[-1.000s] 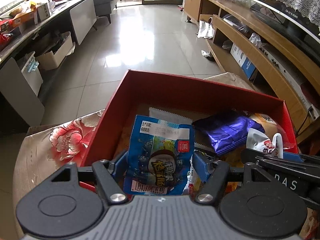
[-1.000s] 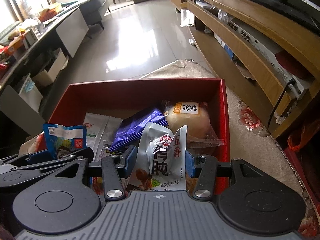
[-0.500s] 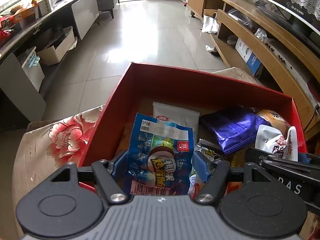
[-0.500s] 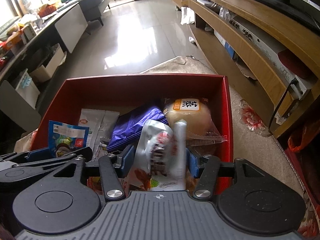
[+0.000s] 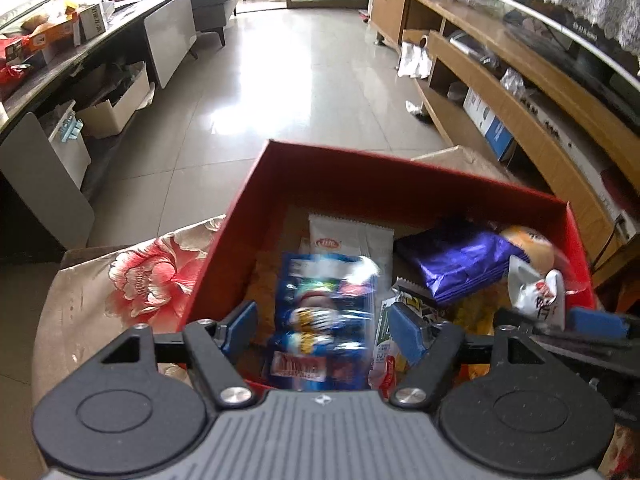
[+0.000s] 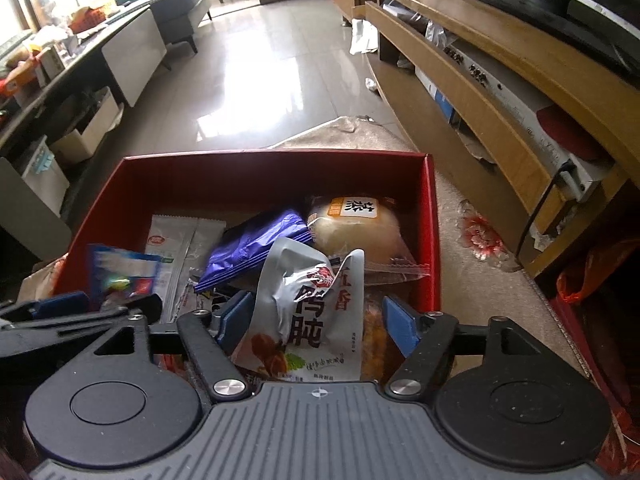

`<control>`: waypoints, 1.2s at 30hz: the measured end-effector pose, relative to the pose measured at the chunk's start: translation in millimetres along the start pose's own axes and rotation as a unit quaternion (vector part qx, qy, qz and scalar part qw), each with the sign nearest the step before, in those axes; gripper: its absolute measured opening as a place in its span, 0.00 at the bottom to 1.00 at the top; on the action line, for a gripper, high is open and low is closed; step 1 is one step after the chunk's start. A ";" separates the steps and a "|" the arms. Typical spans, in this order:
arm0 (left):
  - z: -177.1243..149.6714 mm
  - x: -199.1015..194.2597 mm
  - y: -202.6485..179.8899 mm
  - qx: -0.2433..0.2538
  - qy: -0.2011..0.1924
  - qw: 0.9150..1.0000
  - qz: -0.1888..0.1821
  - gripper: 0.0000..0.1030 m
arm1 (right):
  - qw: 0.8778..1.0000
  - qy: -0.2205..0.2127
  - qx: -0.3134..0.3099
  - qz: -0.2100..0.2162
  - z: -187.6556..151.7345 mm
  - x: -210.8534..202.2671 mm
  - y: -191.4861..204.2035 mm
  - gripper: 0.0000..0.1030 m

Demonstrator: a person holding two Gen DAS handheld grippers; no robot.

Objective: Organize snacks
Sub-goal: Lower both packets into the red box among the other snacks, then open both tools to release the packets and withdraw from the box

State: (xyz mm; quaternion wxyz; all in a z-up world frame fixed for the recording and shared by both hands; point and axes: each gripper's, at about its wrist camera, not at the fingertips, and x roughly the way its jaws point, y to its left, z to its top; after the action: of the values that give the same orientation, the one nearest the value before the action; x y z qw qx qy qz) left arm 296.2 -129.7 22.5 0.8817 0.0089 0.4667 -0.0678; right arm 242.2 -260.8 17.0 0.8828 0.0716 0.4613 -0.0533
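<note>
Blue snack packet (image 5: 326,316) motion-blurred, upright over red box (image 5: 400,184)

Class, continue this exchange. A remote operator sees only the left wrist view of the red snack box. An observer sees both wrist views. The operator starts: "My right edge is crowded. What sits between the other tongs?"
Observer: The silver packet lies between the right tongs. Their jaws are opening and the blue pads are not clamping it.
Operator: What is past the red box on that side?
Observer: Beyond the wall of the red box the cloth carries on, with a red flower printed on it.
Operator: My view blurs the bun. Any label?
Observer: Yes, the bun has an orange label on its wrapper.
</note>
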 end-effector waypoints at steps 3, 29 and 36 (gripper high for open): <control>0.1 -3.9 3.1 -0.004 -0.002 1.000 -0.002 0.72 | 1.000 0.000 -0.006 -0.007 -2.0 -1.9 0.8 0.79; -21.8 -43.8 20.0 -0.020 -0.014 1.000 -0.009 0.75 | 0.999 -0.026 0.015 -0.025 -22.2 -35.5 4.5 0.85; -41.2 -56.4 24.9 -0.017 -0.010 1.000 -0.014 0.76 | 0.999 -0.026 0.016 -0.023 -38.3 -49.2 4.7 0.85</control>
State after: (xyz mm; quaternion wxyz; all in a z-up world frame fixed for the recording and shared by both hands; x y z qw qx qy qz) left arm 234.2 -95.6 44.5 0.8853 -0.0130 0.4592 -0.0719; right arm 184.1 -248.0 36.2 0.8916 0.0734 0.4392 -0.0828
